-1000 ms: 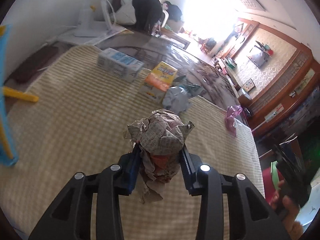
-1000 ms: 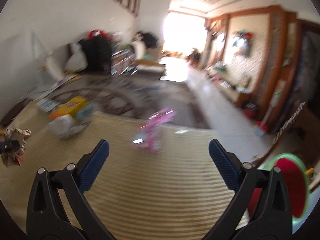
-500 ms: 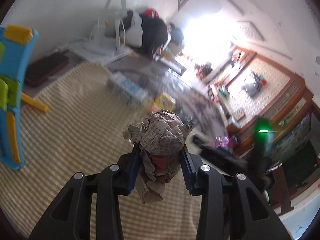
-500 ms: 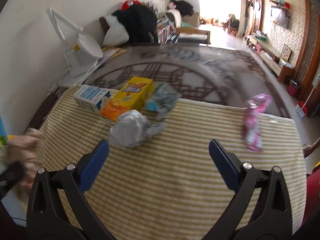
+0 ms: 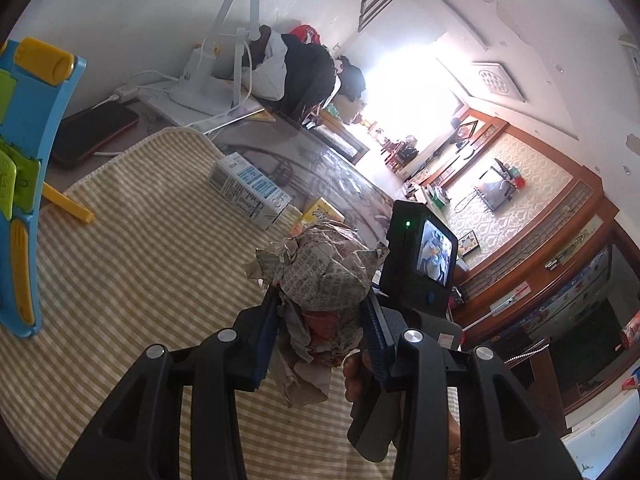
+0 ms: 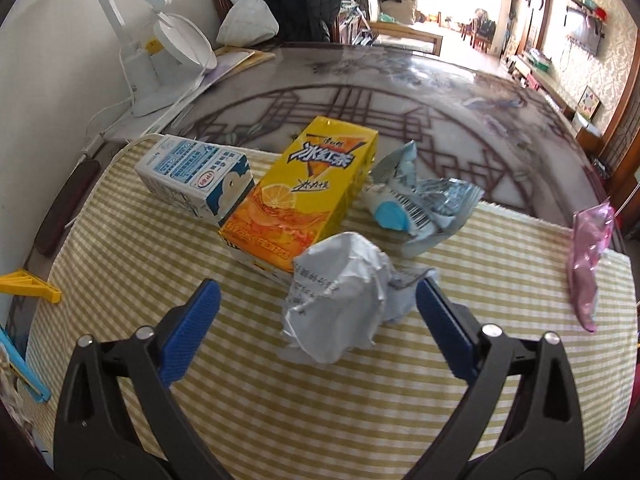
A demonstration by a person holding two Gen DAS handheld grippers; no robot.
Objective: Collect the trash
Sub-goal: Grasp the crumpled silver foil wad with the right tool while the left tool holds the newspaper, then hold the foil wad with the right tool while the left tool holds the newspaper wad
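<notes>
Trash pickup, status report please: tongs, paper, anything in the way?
Left tongs shut on newspaper wad. Right tongs open, just been closing, straddling white paper ball. Yellow carton close behind.

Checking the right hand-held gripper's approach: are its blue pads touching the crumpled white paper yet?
Apart. The right wrist view shows checked cloth between the left pad and the crumpled white paper; the right hand-held gripper, jaws just narrowing, remains open.

A yellow-and-white striped cloth (image 6: 132,264) covers the surface. On it lie a yellow-orange tea carton (image 6: 304,192), a white-and-blue milk carton (image 6: 192,176), a grey-white crumpled paper (image 6: 340,300), a pink bag (image 6: 588,264). Blue pads line the black fingers (image 6: 192,320).
</notes>
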